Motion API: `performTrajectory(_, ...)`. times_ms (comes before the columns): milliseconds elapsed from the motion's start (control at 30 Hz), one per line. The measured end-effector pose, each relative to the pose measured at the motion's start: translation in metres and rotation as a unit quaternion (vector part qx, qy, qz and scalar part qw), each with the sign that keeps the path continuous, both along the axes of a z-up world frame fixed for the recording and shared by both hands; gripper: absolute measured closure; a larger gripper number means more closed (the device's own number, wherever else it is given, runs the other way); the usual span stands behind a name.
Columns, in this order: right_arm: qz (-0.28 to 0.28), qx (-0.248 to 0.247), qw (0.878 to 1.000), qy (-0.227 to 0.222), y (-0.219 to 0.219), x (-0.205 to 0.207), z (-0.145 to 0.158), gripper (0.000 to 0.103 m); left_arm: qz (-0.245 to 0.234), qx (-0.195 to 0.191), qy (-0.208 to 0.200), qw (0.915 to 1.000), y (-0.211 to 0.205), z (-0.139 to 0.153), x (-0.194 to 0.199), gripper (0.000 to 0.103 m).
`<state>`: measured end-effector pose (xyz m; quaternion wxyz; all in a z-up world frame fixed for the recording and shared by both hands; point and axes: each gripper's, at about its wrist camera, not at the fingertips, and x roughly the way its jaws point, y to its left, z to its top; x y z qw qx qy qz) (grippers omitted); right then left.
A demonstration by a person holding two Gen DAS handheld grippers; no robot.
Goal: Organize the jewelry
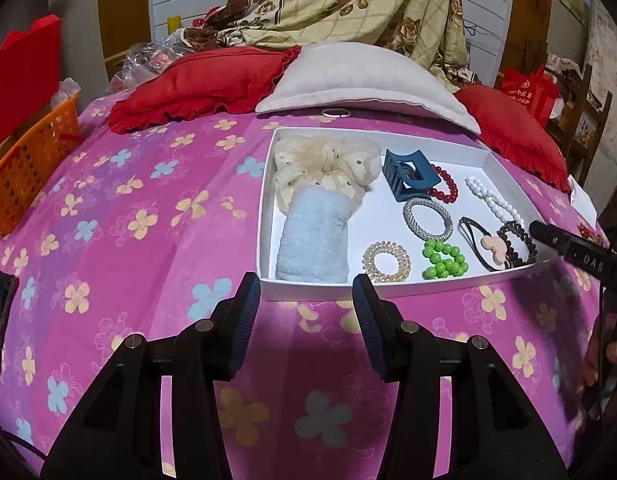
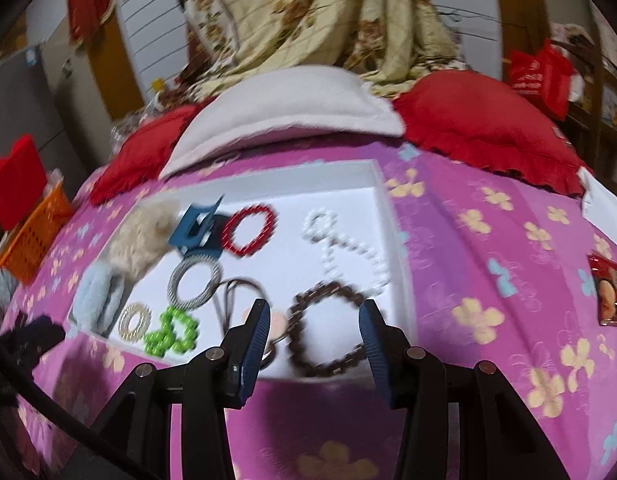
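A white shallow box (image 1: pixel 268 216) lies on the pink flowered bed and holds jewelry and hair pieces: a cream scrunchie (image 1: pixel 328 166), blue roll (image 1: pixel 314 240), blue claw clip (image 1: pixel 406 174), red bead bracelet (image 1: pixel 446 184), white bead string (image 1: pixel 494 200), silver ring (image 1: pixel 426 218), green beads (image 1: pixel 444 260), clear coil tie (image 1: pixel 386 262), brown bead bracelet (image 1: pixel 518 240). My left gripper (image 1: pixel 306 294) is open and empty just before the box's near edge. My right gripper (image 2: pixel 314 322) is open, empty, over the brown bead bracelet (image 2: pixel 328 328) at the box's (image 2: pixel 372 184) near right corner; it shows in the left wrist view (image 1: pixel 564 246).
Red pillows (image 1: pixel 200 84) and a grey pillow (image 1: pixel 364 80) lie behind the box. An orange basket (image 1: pixel 32 164) stands at the bed's left edge. A dark phone-like object (image 1: pixel 0 320) lies at the far left. A red packet (image 2: pixel 610 294) lies on the bed at right.
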<state>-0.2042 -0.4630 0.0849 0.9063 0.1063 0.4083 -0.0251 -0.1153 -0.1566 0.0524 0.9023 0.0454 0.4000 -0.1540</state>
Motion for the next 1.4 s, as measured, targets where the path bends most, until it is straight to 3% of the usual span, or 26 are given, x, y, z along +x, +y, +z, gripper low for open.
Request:
performTrajectory(233,0.031,-0.035,0.999,0.011,0.026,-0.002,-0.009,0.055,-0.006,0.014,-0.005,0.9999,-0.005,-0.002,-0.003,0.055)
performTrajectory(600,0.020,-0.042,0.999,-0.013,0.030,-0.015,0.002,0.052,-0.011,0.031,-0.017,0.9993,-0.010,0.000,-0.011,0.054)
performTrajectory(733,0.011,-0.041,0.999,-0.023,0.031,-0.028,0.012,0.051,-0.009,0.043,-0.033,0.9985,-0.011,0.005,-0.020,0.054)
performTrajectory(867,0.001,-0.035,0.999,-0.034,0.031,-0.044,0.019,0.043,-0.009,0.052,-0.048,0.9975,-0.012,0.010,-0.029,0.053)
performTrajectory(967,-0.007,-0.022,0.999,-0.027,0.030,-0.058,0.017,0.042,-0.009,0.053,-0.054,0.9971,-0.010,0.013,-0.035,0.052)
performTrajectory(1400,-0.019,0.003,1.000,0.005,0.038,-0.103,-0.002,0.042,-0.012,0.045,-0.036,0.9983,0.008,0.008,-0.062,0.052)
